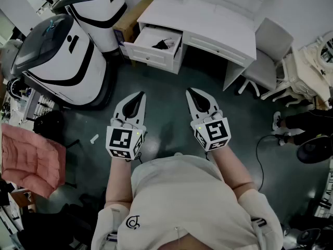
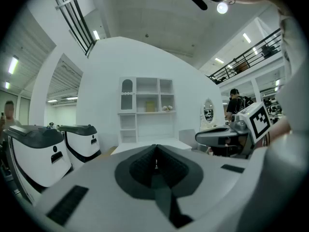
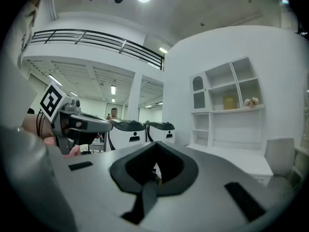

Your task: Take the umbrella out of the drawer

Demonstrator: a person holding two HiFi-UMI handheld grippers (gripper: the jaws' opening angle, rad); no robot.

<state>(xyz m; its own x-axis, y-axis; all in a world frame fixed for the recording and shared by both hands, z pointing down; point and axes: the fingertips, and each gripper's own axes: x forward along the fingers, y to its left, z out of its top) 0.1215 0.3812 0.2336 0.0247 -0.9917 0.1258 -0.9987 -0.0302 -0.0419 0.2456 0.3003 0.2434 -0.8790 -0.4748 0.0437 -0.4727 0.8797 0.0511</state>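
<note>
Two sets of tongs wait well short of the desk (image 1: 208, 14): left tongs (image 1: 138, 97) and right tongs (image 1: 193, 94), both pinched shut on nothing. The drawer (image 1: 151, 56) stands pulled out. The dark bundle inside it is probably the umbrella (image 1: 165, 44) (folded, I judge: light, slippery fabric over a stiff shaft). Pinching across the shaft or handle looks best. Its ends are too small to tell, and neither gripper view looks into the drawer.

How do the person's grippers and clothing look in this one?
The left gripper and right gripper have white, tapering shells with dark ribbed inner pads. Each carries a cube with black-and-white square markers and a green light. The person wears a pale top with a small dark logo.
</note>
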